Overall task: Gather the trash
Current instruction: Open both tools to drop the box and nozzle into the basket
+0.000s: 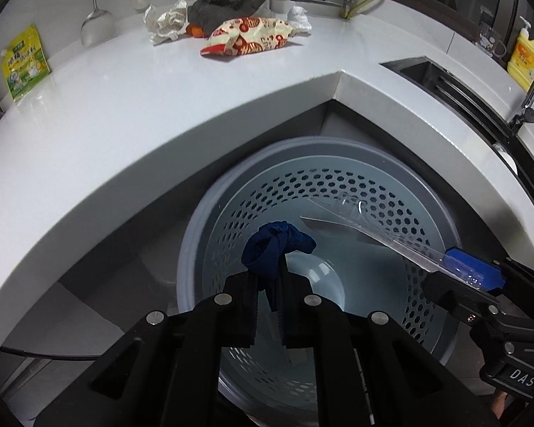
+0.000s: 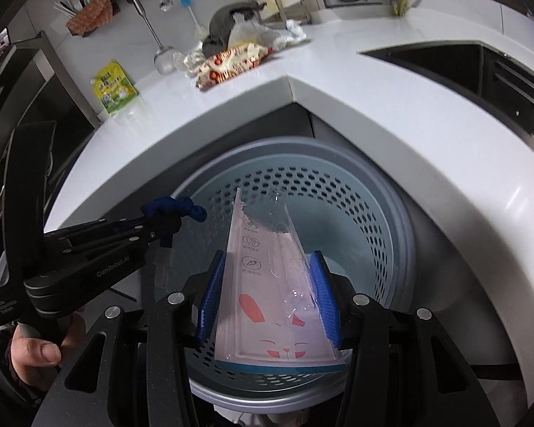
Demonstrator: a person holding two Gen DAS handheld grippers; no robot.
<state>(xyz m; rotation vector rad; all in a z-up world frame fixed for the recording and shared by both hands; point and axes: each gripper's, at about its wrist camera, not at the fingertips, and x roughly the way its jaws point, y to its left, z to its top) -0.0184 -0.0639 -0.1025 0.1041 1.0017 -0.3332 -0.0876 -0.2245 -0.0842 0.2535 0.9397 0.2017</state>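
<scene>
My left gripper point(image 1: 268, 277) is shut on a dark blue knotted cloth scrap point(image 1: 276, 245) and holds it over the open grey perforated trash bin point(image 1: 338, 192). It also shows in the right wrist view point(image 2: 160, 224), with the scrap point(image 2: 174, 208). My right gripper point(image 2: 267, 281), with blue pads point(image 2: 322, 295), is shut on a clear plastic package with a pink rabbit face point(image 2: 267, 284), held over the bin point(image 2: 302, 185). In the left wrist view the package point(image 1: 366, 227) reaches over the bin from the right gripper point(image 1: 470, 274).
On the white corner counter point(image 1: 160, 99) lie a red-and-white snack wrapper point(image 1: 245, 35), crumpled white paper point(image 1: 165, 21), a grey cloth point(image 1: 238, 0), a green-yellow sachet point(image 1: 25, 62) and an upturned wine glass point(image 1: 96, 28). A sink point(image 1: 445, 82) and yellow soap bottle point(image 1: 528, 53) are at the right.
</scene>
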